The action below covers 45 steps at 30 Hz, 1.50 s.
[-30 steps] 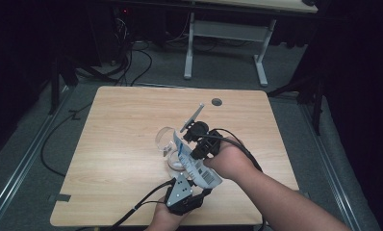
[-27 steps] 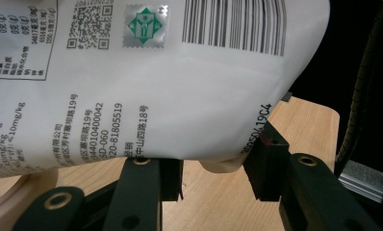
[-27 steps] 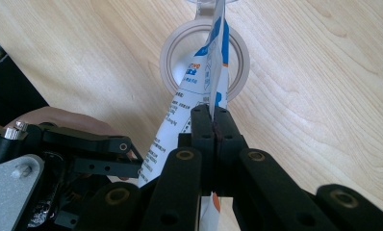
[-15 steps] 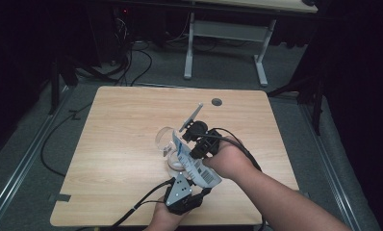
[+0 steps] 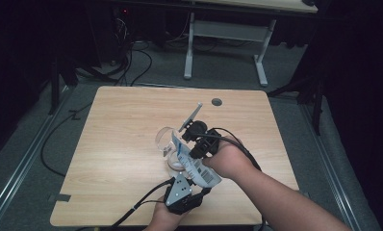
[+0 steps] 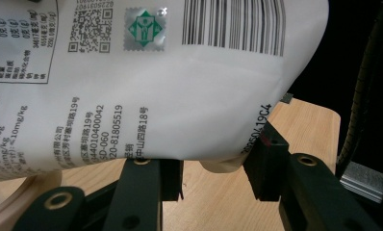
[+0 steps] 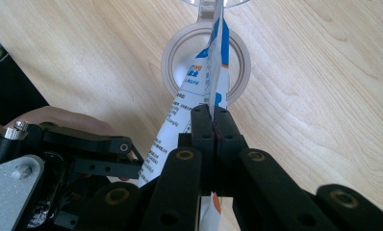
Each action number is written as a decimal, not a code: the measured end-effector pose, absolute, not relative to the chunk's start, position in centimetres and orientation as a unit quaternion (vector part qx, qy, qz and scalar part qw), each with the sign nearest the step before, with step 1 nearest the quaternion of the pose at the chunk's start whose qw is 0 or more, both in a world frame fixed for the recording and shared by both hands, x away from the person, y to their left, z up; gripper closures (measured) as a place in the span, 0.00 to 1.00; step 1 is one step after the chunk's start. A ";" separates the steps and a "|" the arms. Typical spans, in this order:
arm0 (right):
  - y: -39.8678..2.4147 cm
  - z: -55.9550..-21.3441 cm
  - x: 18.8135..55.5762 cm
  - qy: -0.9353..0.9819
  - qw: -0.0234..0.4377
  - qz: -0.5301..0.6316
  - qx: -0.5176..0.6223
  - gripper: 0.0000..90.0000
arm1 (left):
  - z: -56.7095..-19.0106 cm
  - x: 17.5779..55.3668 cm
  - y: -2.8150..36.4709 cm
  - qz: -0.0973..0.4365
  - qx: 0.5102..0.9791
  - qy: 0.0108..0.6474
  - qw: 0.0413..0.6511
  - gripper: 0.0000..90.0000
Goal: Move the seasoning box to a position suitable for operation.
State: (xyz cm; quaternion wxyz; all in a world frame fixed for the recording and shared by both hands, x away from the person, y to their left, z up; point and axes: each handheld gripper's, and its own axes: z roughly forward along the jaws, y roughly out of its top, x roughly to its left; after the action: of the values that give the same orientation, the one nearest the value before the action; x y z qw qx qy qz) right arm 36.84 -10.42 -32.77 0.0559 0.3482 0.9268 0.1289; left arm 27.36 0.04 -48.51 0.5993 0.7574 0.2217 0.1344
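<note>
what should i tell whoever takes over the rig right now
Right gripper: shut on the top edge of the white pouch, tilting it over the round container on the table.
Left gripper: jaws on either side of the pouch's bottom end, about half closed; a firm grip can't be confirmed.
Done: pouch lifted and aimed at the container's mouth.
Left: probably finish emptying it, then set the pouch down. No contents can be seen flowing.

Dark lab: bare desk [image 5: 132, 125], floor cables [image 5: 132, 67]

Pouch [image 6: 146, 86] top cut off, contents perhaps hidden
</note>
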 end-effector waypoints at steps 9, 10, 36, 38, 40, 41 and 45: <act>-10.4 -32.8 36.9 0.928 0.059 0.128 0.345 1.00 | -48.5 27.4 0.1 0.134 0.757 0.223 0.599 0.70; -10.3 -32.8 36.9 0.928 0.059 0.129 0.344 1.00 | -48.5 27.4 0.1 0.134 0.757 0.223 0.600 0.70; -9.8 -32.6 37.0 0.929 0.062 0.128 0.341 1.00 | -48.2 27.5 0.4 0.135 0.753 0.225 0.603 0.70; -9.8 -32.6 37.0 0.930 0.062 0.129 0.340 1.00 | -48.2 27.5 0.4 0.135 0.753 0.225 0.604 0.70; -9.7 -32.5 37.0 0.930 0.063 0.129 0.339 1.00 | -48.2 27.5 0.4 0.135 0.752 0.225 0.605 0.70; -9.8 -32.5 37.0 0.930 0.063 0.129 0.339 1.00 | -48.2 27.5 0.4 0.134 0.752 0.226 0.605 0.70; -9.8 -32.5 37.0 0.930 0.064 0.130 0.338 1.00 | -48.1 27.4 0.4 0.135 0.752 0.225 0.605 0.70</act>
State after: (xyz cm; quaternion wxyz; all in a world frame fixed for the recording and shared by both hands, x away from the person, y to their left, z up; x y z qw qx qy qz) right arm 37.00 -9.76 -32.51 0.0640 0.3380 0.9299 0.1300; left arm 27.45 0.40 -48.12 0.6046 0.7520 0.2253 0.1349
